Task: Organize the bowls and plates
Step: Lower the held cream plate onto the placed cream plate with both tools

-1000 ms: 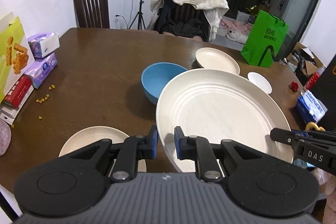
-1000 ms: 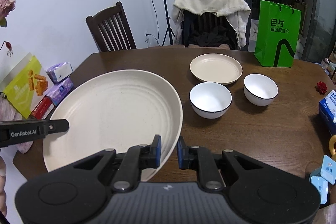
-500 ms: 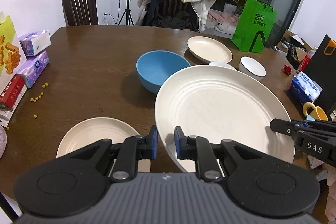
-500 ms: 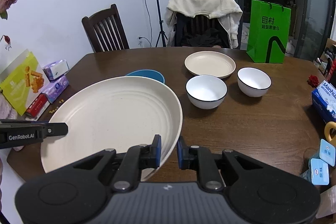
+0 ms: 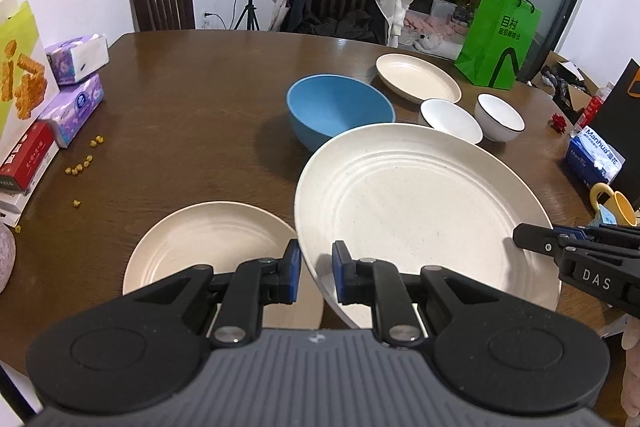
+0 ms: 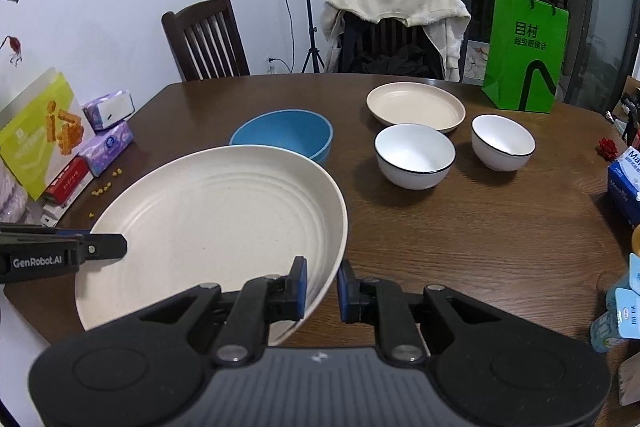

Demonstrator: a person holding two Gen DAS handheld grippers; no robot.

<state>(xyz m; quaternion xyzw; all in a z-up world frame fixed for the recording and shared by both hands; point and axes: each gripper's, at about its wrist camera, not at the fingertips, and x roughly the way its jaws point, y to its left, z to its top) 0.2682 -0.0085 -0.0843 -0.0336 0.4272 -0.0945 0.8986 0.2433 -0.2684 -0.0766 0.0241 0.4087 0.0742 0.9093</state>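
Holding the big cream plate (image 5: pixel 416 211) from both sides: the left gripper (image 5: pixel 316 271) pinches its near-left rim and the right gripper (image 6: pixel 322 285) pinches the opposite edge, jaws nearly together on the thin rim. It's tilted up off the brown table (image 6: pixel 460 227), partly over a smaller cream plate (image 5: pixel 208 247) lying flat at the near edge. Behind it sit a blue bowl (image 5: pixel 340 111), two white bowls (image 6: pixel 414 155) (image 6: pixel 503 141) side by side, and another cream plate (image 6: pixel 416 105) further back.
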